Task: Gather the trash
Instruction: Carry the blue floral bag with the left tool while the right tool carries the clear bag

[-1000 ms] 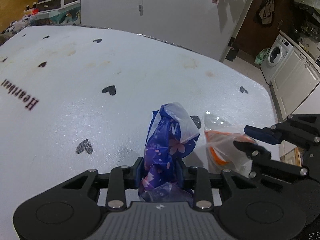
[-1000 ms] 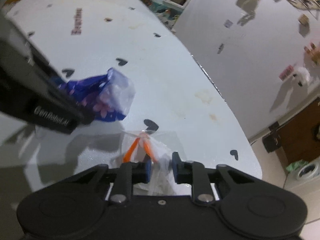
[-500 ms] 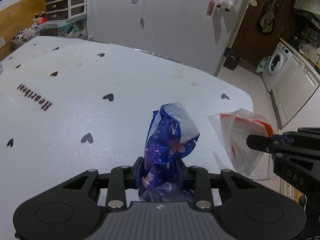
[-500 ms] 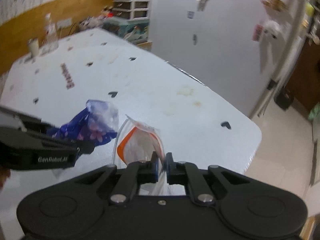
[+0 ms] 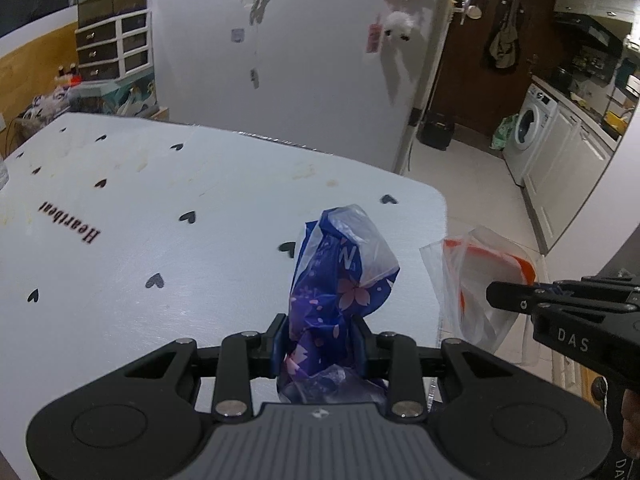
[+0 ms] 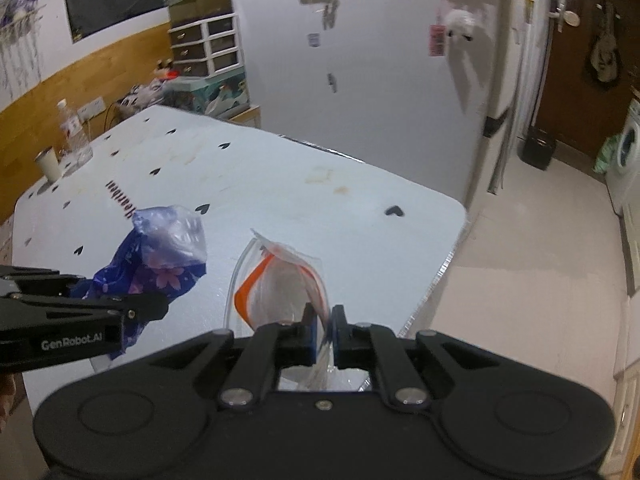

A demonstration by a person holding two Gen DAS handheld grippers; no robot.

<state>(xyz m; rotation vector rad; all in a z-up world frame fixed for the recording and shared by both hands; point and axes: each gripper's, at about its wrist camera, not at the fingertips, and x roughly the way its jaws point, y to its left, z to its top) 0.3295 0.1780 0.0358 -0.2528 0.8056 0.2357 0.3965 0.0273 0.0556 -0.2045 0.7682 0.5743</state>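
My left gripper [image 5: 320,340] is shut on a crumpled blue wrapper [image 5: 340,280] printed with pink blossoms, held up above the white table [image 5: 160,208]. That wrapper [image 6: 160,272] shows again at the left of the right wrist view, in the left gripper [image 6: 152,304]. My right gripper [image 6: 324,332] is shut on a clear plastic bag with an orange strip [image 6: 280,284], lifted off the table near its right edge. From the left wrist view the same clear bag [image 5: 472,280] hangs from the right gripper [image 5: 516,296] beyond the table's corner.
The table carries black heart prints and a "Heartbeat" print [image 5: 72,222]. A water bottle [image 6: 74,132] and a paper cup [image 6: 48,164] stand at its far left end. A white fridge [image 5: 300,60] rises behind. A washing machine [image 5: 528,128] and tiled floor [image 6: 540,260] lie to the right.
Both grippers have risen off the table and drawn back with their trash. The right gripper closed on the clear bag and rolled as it lifted it.
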